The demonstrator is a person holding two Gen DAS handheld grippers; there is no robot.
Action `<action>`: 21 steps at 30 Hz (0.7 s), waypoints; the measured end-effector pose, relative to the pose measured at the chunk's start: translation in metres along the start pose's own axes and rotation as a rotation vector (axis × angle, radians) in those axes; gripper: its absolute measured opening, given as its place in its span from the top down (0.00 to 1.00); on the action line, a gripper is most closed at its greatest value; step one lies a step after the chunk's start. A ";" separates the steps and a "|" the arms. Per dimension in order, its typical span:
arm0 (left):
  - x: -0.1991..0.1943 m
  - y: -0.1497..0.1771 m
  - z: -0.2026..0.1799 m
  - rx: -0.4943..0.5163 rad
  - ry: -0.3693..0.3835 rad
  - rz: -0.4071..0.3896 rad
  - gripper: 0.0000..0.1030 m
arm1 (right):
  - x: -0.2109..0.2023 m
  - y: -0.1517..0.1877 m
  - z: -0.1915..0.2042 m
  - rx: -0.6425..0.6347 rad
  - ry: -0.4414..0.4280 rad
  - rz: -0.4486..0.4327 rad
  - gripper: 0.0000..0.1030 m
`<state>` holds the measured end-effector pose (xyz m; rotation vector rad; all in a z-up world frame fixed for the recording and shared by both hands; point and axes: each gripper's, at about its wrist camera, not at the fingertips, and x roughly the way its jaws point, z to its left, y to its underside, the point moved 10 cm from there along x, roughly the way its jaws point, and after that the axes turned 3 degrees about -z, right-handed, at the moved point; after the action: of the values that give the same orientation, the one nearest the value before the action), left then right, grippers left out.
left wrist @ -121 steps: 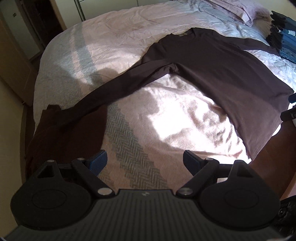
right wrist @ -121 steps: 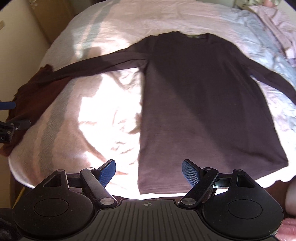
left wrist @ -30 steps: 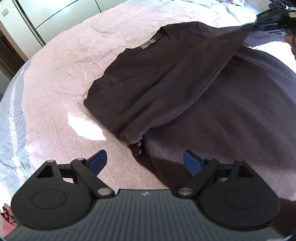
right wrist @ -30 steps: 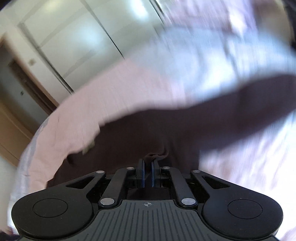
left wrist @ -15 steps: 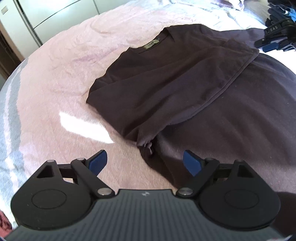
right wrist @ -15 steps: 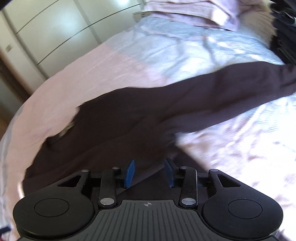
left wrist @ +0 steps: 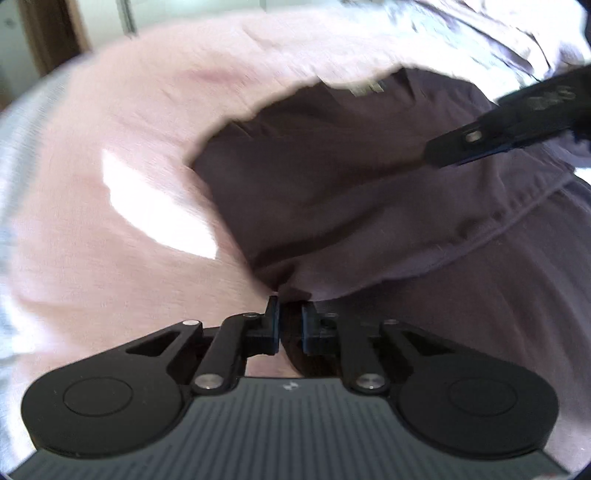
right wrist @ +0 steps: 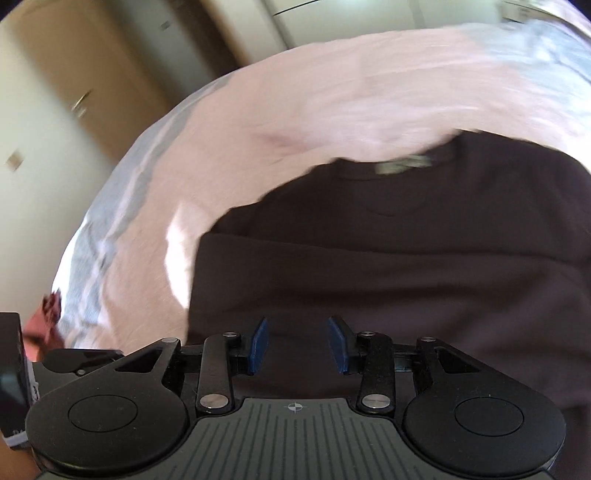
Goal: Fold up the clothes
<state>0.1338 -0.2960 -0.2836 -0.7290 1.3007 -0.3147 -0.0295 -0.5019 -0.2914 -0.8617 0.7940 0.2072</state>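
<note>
left gripper (left wrist: 290,319): jaws closing, pinching the dark brown long-sleeved shirt (left wrist: 369,192) at its folded sleeve corner, lower centre, to carry the fold | right gripper (right wrist: 297,345): jaws apart, empty, hovering above the shirt | pale pink bedspread (left wrist: 110,129): flat folding surface

To the left of the dark shirt (left wrist: 369,192) the pink bedspread (left wrist: 110,166) lies bare and flat — open room for a gripper to pass. Over the shirt's upper right the right gripper (left wrist: 443,151) reaches in and blocks that side. The left gripper (left wrist: 290,321), its jaws closing on the shirt's folded edge, occupies the near edge. Beyond the bed stand pale cupboard doors (right wrist: 351,22) — well apart.
</note>
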 end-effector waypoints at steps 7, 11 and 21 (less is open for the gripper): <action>0.001 0.026 -0.005 -0.072 -0.021 0.013 0.94 | 0.079 -0.010 0.070 -0.379 -0.137 0.152 0.61; 0.003 0.027 0.003 -0.126 -0.015 -0.004 0.94 | 0.128 -0.001 0.102 -0.538 -0.175 0.278 0.61; -0.010 0.035 0.014 -0.177 0.012 0.001 0.81 | 0.174 -0.034 0.109 -0.401 -0.112 0.074 0.61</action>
<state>0.1385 -0.2599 -0.2977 -0.8761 1.3519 -0.2048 0.1674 -0.4673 -0.3500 -1.1872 0.6896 0.4878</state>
